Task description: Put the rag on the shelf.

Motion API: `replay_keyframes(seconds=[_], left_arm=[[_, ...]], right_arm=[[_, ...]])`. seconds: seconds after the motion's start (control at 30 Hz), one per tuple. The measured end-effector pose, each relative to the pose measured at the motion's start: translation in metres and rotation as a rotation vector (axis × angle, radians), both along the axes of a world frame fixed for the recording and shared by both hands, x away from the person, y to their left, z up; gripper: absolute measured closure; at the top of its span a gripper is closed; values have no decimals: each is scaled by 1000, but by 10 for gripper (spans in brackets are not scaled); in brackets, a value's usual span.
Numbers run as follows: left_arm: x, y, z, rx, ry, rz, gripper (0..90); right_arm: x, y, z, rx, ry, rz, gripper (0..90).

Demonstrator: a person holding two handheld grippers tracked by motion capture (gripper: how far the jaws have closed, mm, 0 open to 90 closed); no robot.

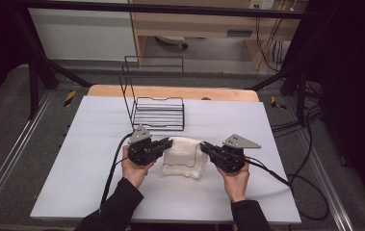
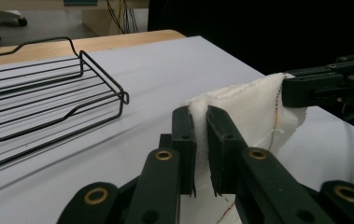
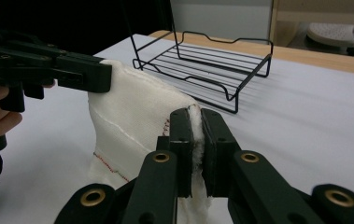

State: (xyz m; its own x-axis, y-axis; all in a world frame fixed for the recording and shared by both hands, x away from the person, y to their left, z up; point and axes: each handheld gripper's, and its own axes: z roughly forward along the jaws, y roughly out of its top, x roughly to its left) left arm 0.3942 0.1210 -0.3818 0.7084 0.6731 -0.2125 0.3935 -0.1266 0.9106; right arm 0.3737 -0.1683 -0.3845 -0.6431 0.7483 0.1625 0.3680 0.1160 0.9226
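A white cloth (image 1: 185, 156) is pinched at both top corners, mid-table.
It is clamped by the left gripper (image 1: 168, 143) and right gripper (image 1: 203, 147); a wire rack (image 1: 159, 114) stands just beyond.

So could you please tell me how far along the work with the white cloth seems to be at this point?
Done: both tongs have pinched the white stitched cloth, the left tongs at one top corner, the right tongs at the other. In hand: its upper edge is raised while the lower part rests on the white table cover. Left, probably: folding or moving it; the black wire rack holds nothing.
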Motion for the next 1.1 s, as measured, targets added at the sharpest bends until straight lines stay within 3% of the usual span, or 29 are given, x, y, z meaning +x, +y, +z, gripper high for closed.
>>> replay_keyframes(seconds=[0.7, 1.1], left_arm=[[-13, 7, 30, -75, -120, 29, 816], [-16, 15, 47, -98, -171, 48, 816]], right_arm=[[-11, 6, 32, 25, -135, -12, 839], [-13, 14, 49, 44, -196, -17, 839]])
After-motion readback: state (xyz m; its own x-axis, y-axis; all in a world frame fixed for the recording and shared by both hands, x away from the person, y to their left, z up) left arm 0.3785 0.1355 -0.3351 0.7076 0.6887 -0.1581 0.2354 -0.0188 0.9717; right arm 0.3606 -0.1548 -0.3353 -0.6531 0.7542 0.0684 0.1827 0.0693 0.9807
